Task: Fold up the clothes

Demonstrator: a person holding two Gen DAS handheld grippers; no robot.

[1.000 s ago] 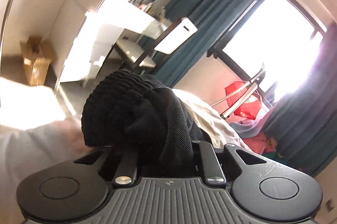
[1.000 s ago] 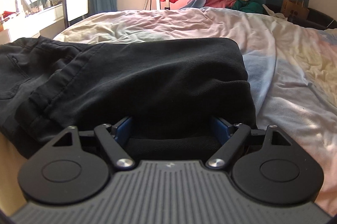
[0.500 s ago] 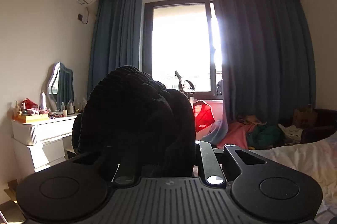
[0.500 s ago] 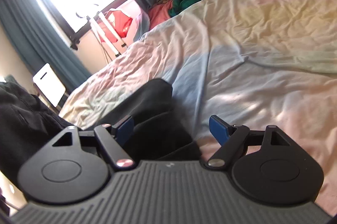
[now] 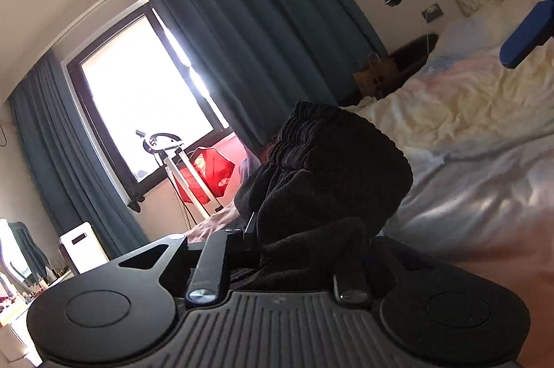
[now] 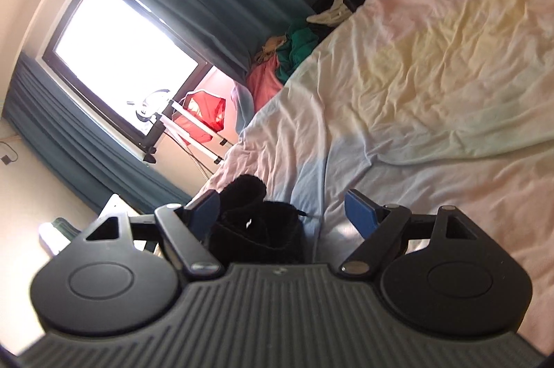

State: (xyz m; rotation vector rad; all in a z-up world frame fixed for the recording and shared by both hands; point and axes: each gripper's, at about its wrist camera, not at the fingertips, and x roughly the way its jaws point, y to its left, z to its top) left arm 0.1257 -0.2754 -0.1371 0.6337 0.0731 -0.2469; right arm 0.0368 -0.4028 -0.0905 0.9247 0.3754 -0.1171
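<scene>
Above the rumpled bed point(image 6: 432, 63), my left gripper point(image 5: 294, 250) is clenched on a bunched black knit garment point(image 5: 332, 174), lifted near the bed's left edge. My right gripper point(image 6: 282, 212) hangs released, fabric between its blue pads point(image 6: 360, 212) ungrasped. With one hold, I judge the bundle may slump and unfold.
</scene>
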